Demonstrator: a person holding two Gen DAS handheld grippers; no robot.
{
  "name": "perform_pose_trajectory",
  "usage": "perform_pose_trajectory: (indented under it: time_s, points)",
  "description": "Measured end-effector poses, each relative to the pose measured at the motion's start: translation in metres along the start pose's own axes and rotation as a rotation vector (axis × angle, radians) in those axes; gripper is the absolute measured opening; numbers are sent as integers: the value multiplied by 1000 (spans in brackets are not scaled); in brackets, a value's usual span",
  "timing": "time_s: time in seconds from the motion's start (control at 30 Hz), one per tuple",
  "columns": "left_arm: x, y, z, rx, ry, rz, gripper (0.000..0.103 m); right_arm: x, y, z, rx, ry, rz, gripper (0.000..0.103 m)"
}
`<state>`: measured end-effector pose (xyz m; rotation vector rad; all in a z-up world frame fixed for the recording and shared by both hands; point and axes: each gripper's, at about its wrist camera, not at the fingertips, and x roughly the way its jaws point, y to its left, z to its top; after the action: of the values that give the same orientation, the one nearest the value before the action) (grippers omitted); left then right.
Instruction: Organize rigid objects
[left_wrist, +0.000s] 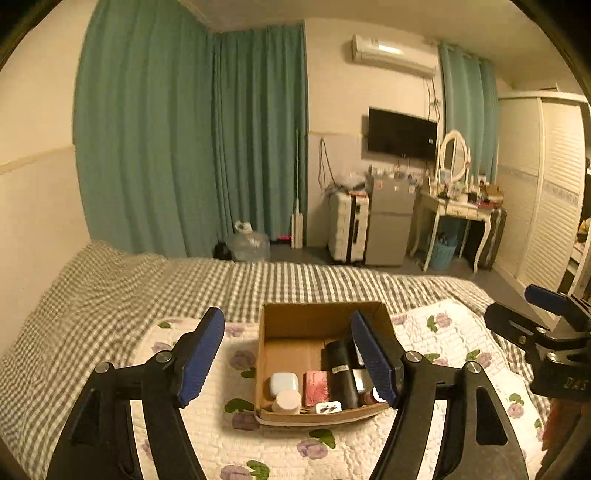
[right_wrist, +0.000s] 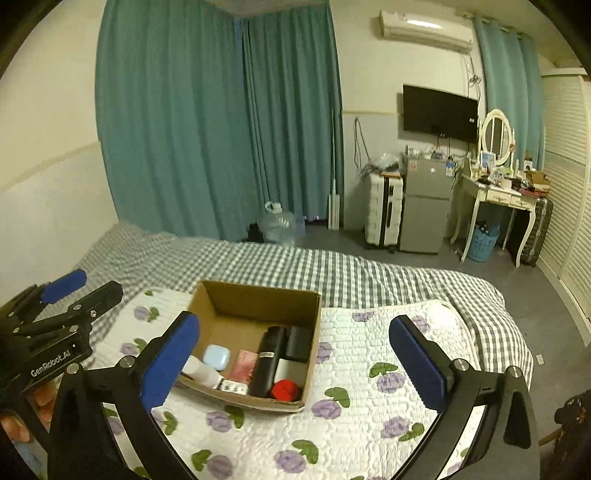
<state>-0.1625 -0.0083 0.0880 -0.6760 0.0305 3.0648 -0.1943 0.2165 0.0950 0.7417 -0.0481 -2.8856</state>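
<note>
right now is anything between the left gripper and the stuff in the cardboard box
Nothing visible blocks it. The left gripper hangs open above the cardboard box, whose top is open, so the pale blue case, pink box and black tube lie exposed. The right gripper is off to the side.

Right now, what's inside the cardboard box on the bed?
The cardboard box holds a pale blue case, a pink packet, a tall black cylinder, a black case, a red round thing and a white bottle. Anything beneath them is covered.
</note>
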Motion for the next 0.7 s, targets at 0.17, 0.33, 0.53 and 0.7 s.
perform_pose_trajectory:
  time_s: [0.17,0.33,0.53,0.7]
  points:
    - [-17,2,-26,-8,-46,30,76,-26,12,-25,34,-66,22,103]
    - [-18,2,-68,-1,-59,79,76,-22,23,-64,40,-108,41,103]
    - [-8,8,-100,10,-54,86,76,-1,25,-105,19,-152,-34,103]
    - [-2,16,-107,-4,-33,80,76,11,31,-117,-17,-120,-68,103]
